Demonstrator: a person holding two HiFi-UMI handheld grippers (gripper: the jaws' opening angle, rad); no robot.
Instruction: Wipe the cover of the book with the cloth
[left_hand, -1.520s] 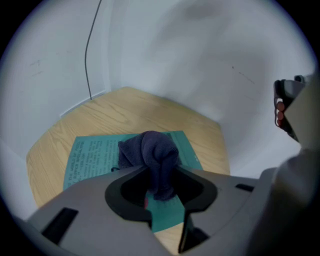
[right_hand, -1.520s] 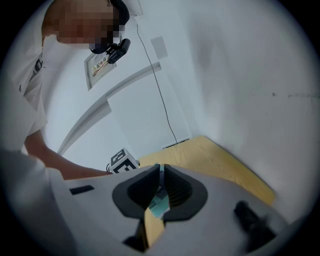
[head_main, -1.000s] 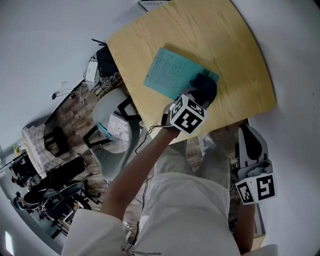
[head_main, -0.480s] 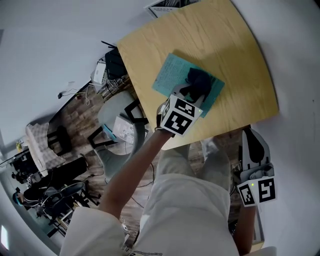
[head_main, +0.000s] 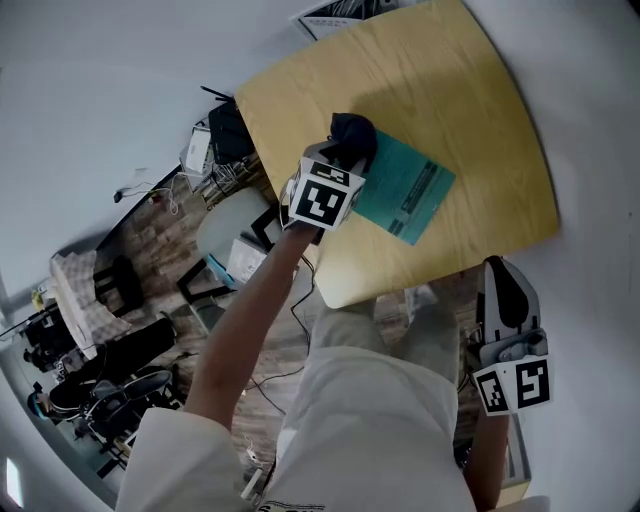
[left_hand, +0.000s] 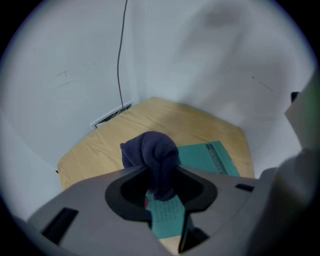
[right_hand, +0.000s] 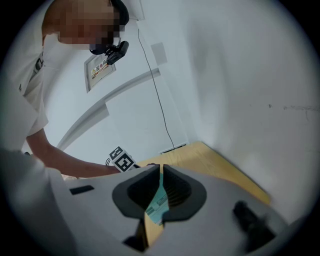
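Observation:
A teal book (head_main: 405, 190) lies on the light wooden table (head_main: 470, 110). My left gripper (head_main: 338, 158) is shut on a bunched dark navy cloth (head_main: 352, 130), which sits at the book's far left end. In the left gripper view the cloth (left_hand: 152, 160) bulges out above the jaws, with the book (left_hand: 207, 157) below and to the right. My right gripper (head_main: 498, 275) hangs off the table by the person's leg. Its jaws (right_hand: 160, 167) are shut with nothing between them. That view shows a strip of the book (right_hand: 159, 205) through the slit.
A printed sheet (head_main: 335, 15) lies at the table's far edge. Chairs, a black box (head_main: 225, 130) and cluttered gear (head_main: 110, 340) stand on the floor to the left. White walls close round the table, with a cable (left_hand: 120, 60) running down one.
My left gripper has swept the cloth across the book, from its near right end to its far left end. The right gripper has stayed low beside the leg.

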